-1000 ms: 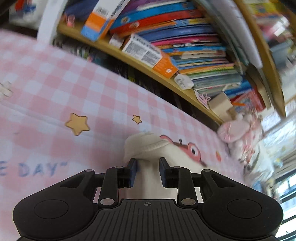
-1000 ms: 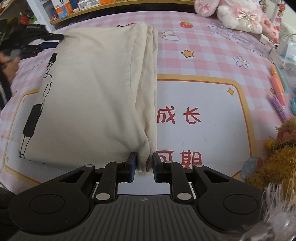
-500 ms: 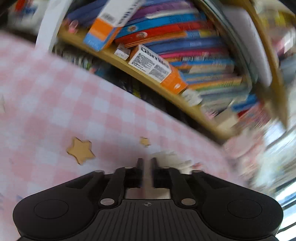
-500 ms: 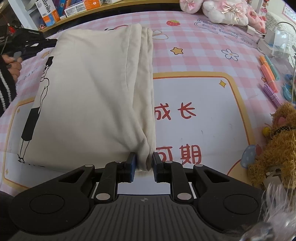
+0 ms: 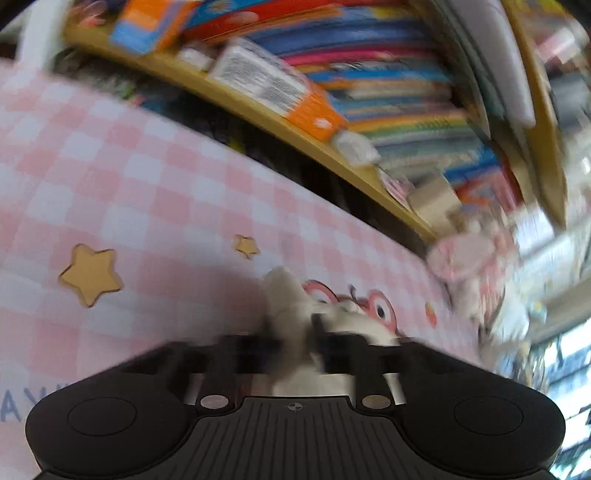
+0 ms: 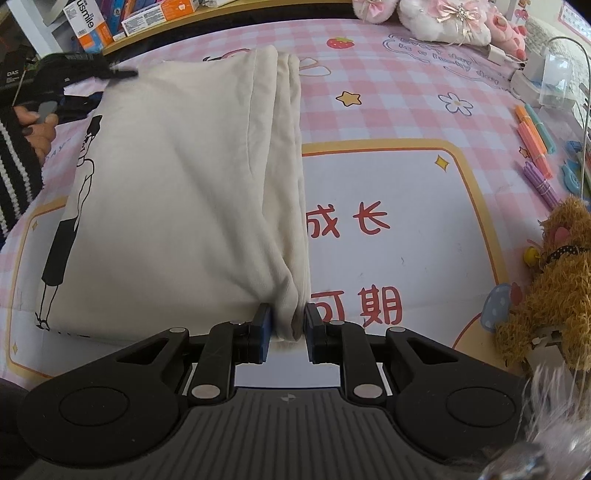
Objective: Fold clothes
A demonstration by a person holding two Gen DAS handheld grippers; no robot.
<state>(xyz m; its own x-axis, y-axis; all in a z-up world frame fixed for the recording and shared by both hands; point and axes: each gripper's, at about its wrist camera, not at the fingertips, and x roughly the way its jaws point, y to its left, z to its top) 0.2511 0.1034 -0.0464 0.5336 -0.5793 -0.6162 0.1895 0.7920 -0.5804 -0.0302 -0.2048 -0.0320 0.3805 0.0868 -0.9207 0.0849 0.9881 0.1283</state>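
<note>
A cream garment [image 6: 177, 192] with a black line drawing of a figure lies folded into a long rectangle on the pink checked mat [image 6: 388, 85]. My right gripper [image 6: 289, 325] is shut on its near right corner, where the folded layers bunch between the blue pads. At the far left corner a hand [image 6: 37, 125] holds my left gripper [image 6: 122, 72]. In the blurred left wrist view my left gripper [image 5: 297, 332] pinches a puff of the cream garment [image 5: 286, 295] just above the mat [image 5: 147, 192].
A bookshelf [image 5: 369, 110] packed with books and boxes runs along the mat's far edge. Pink plush toys [image 6: 443, 18] sit at the back right. Markers [image 6: 535, 140] and a brown plush toy [image 6: 554, 277] line the right side.
The left wrist view has shifted and blurred, and its fingers stand wider around a thicker bunch of cloth than half a second ago. The right gripper keeps its hold, and the garment sits slightly nearer.
</note>
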